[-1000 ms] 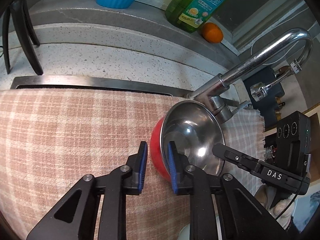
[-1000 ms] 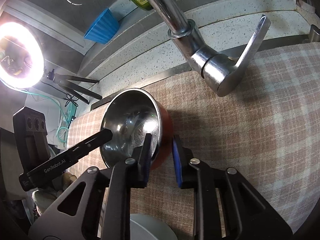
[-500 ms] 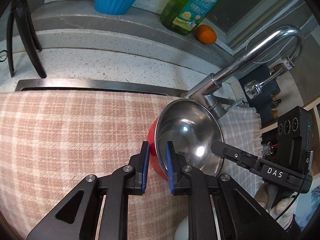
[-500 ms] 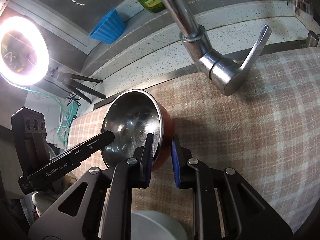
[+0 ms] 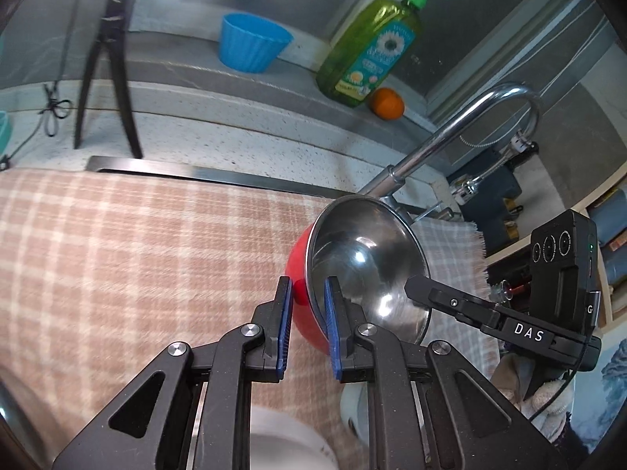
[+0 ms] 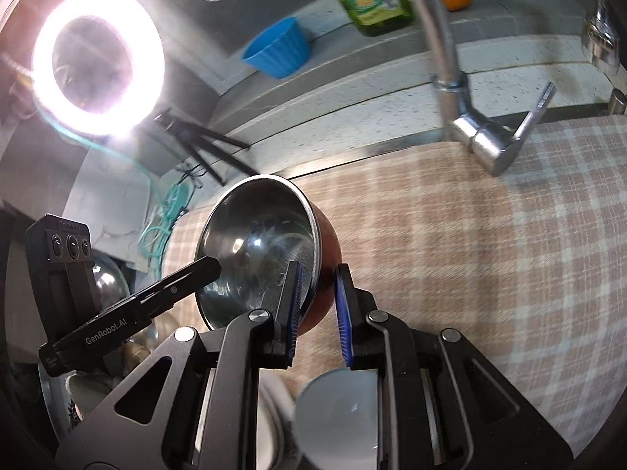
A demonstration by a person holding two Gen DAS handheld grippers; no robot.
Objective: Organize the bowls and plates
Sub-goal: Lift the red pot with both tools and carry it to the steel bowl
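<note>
- The bowl [image 5: 364, 274], steel inside and red outside, is tilted on its side above the plaid cloth [image 5: 137, 254], its opening turned towards the right gripper's side.
- The left gripper [image 5: 307, 305] pinches the bowl's rim: one blue pad lies against the red outer wall, the other against the steel inside.
- The right gripper [image 6: 317, 293] grips the opposite part of the same rim, its left pad inside the steel, its right pad on the red shell, with a small gap visible there.
- In the left wrist view the right gripper's black finger reaches into the bowl from the right; in the right wrist view the left gripper's finger enters from the left.
- Pale round dishes [image 5: 286, 438] show blurred beneath the grippers; their kind cannot be told.
- The faucet [image 5: 462, 129] arches behind the bowl.
- On the ledge behind stand a blue cup [image 5: 250, 45], a green soap bottle [image 5: 372, 51] and an orange [image 5: 388, 103].
- A ring light [image 6: 98, 60] glares at the left in the right wrist view.
</note>
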